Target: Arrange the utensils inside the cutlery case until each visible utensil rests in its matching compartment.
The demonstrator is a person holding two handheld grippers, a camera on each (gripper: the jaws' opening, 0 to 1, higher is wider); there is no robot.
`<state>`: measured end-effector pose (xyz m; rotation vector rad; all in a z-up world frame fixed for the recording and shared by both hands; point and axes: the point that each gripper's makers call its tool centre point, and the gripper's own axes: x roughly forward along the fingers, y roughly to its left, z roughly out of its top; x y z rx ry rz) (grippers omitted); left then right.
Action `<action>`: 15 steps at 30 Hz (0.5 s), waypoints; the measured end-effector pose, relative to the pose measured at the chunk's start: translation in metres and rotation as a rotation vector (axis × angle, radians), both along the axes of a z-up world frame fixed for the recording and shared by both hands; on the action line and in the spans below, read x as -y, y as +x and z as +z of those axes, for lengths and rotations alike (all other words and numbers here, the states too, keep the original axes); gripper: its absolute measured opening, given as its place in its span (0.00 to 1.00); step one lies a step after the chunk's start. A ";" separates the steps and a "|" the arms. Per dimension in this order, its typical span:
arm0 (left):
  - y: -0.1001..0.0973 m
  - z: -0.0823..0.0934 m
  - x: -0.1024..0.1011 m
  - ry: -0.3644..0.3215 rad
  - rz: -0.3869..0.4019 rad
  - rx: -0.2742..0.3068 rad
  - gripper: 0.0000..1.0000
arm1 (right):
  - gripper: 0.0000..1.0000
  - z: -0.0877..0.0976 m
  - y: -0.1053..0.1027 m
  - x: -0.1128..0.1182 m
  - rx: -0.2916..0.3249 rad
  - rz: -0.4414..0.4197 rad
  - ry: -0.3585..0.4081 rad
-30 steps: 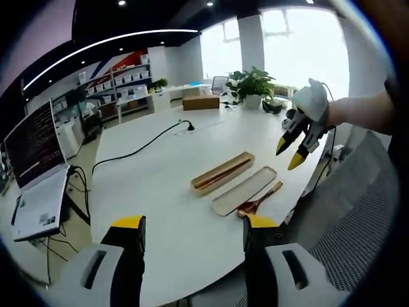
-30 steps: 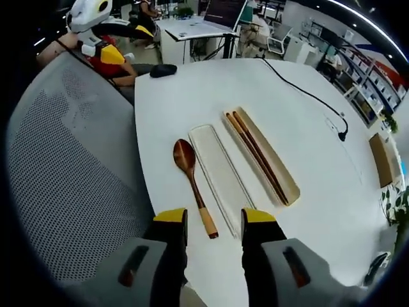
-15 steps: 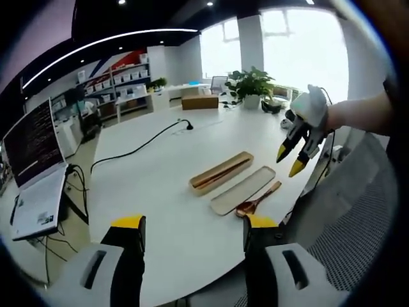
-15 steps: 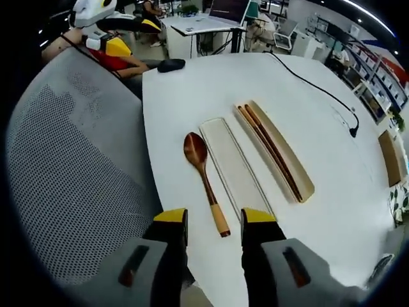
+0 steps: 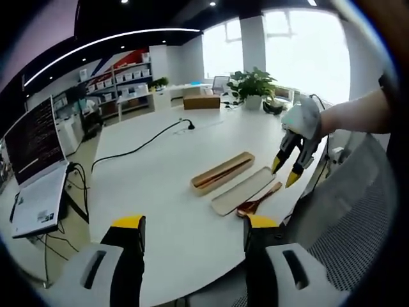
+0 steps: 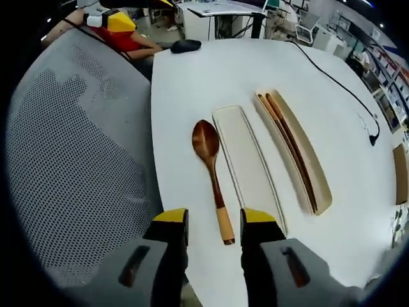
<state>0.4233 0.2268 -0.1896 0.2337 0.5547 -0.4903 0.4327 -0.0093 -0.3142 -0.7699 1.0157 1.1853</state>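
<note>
The right gripper [image 6: 206, 225] hangs over the white surface [image 6: 192, 77] with its fingers [image 6: 171, 220] spread apart and empty, the handle end of the wooden spoon [image 6: 213, 176] lying between them. Beside the spoon lies a shallow empty tray [image 6: 248, 163], then a deeper tray [image 6: 307, 153] holding chopsticks [image 6: 289, 146]. The left gripper [image 5: 193, 225] is likewise open, well back from the trays.

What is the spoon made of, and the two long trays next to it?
The spoon looks like wood: a glossy reddish-brown bowl and a paler handle end. The tray holding the chopsticks looks like light wood or bamboo, tan and matte. The empty tray is a smooth, pale cream; it could be plastic or painted wood, hard to tell.
</note>
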 end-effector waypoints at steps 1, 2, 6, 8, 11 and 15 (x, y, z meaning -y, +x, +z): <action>0.000 0.000 0.000 0.001 0.001 0.002 0.64 | 0.29 -0.003 -0.001 -0.003 -0.020 0.004 0.000; 0.000 0.001 -0.001 -0.001 0.004 0.003 0.64 | 0.29 -0.005 -0.002 -0.005 -0.033 0.005 0.001; 0.001 0.001 -0.002 -0.004 0.014 0.005 0.64 | 0.29 -0.014 -0.002 -0.009 -0.041 0.040 -0.024; 0.001 0.001 -0.002 -0.003 0.015 0.006 0.64 | 0.29 -0.018 -0.003 -0.010 -0.044 0.052 -0.036; 0.001 0.001 -0.002 -0.004 0.015 0.002 0.64 | 0.28 -0.022 0.001 -0.011 -0.028 0.067 -0.048; 0.001 0.002 -0.002 -0.011 0.019 0.010 0.67 | 0.24 -0.031 -0.004 -0.013 -0.044 0.115 -0.079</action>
